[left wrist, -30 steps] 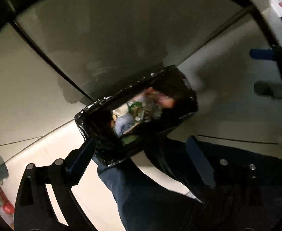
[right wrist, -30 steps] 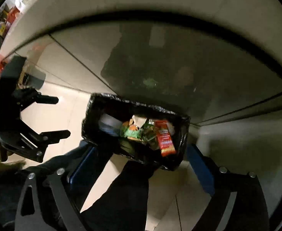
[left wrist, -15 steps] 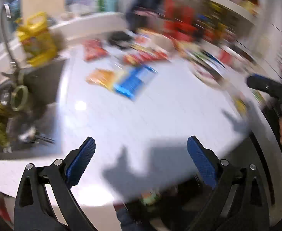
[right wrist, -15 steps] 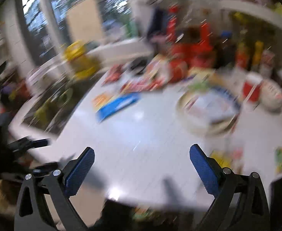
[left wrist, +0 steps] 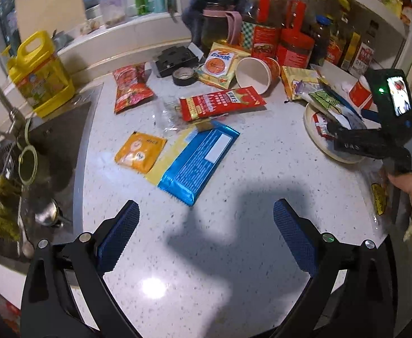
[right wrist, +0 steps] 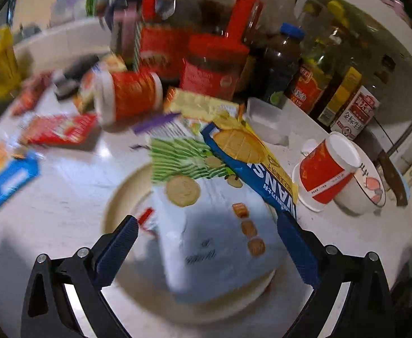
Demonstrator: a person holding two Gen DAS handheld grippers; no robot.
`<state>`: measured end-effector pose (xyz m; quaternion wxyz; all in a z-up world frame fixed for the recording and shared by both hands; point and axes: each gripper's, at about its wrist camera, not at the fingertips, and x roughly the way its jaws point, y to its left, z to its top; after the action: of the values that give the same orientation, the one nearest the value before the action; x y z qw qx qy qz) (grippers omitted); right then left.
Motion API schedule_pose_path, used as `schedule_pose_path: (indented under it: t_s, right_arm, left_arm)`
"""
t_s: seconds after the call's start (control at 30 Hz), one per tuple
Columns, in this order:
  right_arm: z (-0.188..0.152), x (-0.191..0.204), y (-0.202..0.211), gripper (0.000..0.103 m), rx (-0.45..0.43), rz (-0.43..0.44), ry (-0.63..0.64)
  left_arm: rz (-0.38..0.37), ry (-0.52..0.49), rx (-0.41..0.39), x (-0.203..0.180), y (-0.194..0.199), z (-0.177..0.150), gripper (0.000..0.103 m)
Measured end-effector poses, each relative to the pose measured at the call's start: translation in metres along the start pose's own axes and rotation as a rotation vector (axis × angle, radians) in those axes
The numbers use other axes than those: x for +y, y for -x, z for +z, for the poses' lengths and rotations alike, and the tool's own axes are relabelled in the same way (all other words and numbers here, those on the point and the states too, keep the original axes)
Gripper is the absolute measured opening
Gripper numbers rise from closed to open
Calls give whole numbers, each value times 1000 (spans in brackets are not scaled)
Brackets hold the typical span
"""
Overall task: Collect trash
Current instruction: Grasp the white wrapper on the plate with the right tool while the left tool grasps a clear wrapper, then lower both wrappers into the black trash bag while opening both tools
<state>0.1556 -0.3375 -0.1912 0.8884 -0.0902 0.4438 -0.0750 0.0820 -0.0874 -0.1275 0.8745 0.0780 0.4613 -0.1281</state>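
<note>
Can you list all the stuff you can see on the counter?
blue wrapper: one, shiny blue, counter middle
orange sachet: one, left of the blue wrapper
red packets: two, behind the blue wrapper
paper cup: one, red and white, on its side
tape roll: one, black, far side
yellow jug: one, by the sink
plate: one, cream, under snack bags
left gripper: open, empty
right gripper: closing, over the plate's bags, pads not touching

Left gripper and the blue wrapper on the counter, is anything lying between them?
No. In the left wrist view only bare speckled countertop and a shadow separate the open left gripper from the blue wrapper.
</note>
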Motion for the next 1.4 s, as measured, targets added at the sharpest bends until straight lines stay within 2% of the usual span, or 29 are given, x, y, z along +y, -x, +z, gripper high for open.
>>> schedule_pose_path:
  t_s: [0.07, 0.1, 0.23, 0.33, 0.43, 0.5, 0.6, 0.67, 0.77, 0.9, 1.0, 1.07, 1.1, 1.23, 1.3, 1.33, 1.37, 1.4]
  right_arm:
    - [1, -4, -11, 45, 23, 27, -16]
    - [2, -9, -14, 41, 41, 41, -44]
    - [6, -22, -2, 14, 16, 95, -78]
    - [7, -32, 26, 8, -52, 155, -127]
    - [6, -47, 53, 7, -103, 203, -192]
    - [7, -56, 59, 7, -104, 235, -225]
    - [6, -62, 75, 7, -138, 267, -236]
    - [2, -67, 88, 7, -151, 302, -269]
    - [-8, -80, 115, 7, -198, 291, -330]
    - [-22, -94, 145, 8, -249, 276, -369]
    - [-33, -102, 153, 8, -248, 271, -393]
    - [-42, -105, 155, 9, -241, 266, -403]
    - [-46, -106, 156, 9, -239, 263, -408]
    - [-60, -111, 154, 9, -226, 256, -421]
    - [-65, -116, 153, 9, -220, 255, -434]
    - [-67, -117, 153, 9, -220, 253, -437]
    - [-68, -118, 153, 10, -222, 251, -436]
    - [-69, -119, 153, 10, -223, 251, -433]
  left_arm:
    - [-4, -12, 1, -4, -2, 5, 94]
    - [-4, -14, 0, -5, -3, 7, 94]
    - [-9, -28, -2, -11, -7, 15, 94]
    - [-22, -45, -1, -21, -12, 22, 94]
    - [-57, -58, 9, -33, -21, 31, 94]
    - [-74, -59, 9, -42, -28, 38, 94]
    - [-104, -75, -2, -58, -36, 52, 94]
    - [-182, -85, -15, -70, -41, 67, 94]
    - [-263, -126, -32, -96, -55, 97, 94]
    - [-376, -130, 85, -137, -104, 130, 94]
    - [-345, -69, 184, -157, -149, 144, 94]
    - [-332, 7, 243, -160, -174, 151, 94]
    - [-350, 34, 253, -160, -181, 154, 94]
    - [-316, 73, 219, -172, -190, 167, 92]
    - [-326, 97, 198, -174, -188, 170, 68]
    - [-351, 122, 197, -173, -186, 171, 47]
    - [-381, 147, 194, -171, -184, 172, 37]
    - [-412, 175, 187, -167, -182, 172, 33]
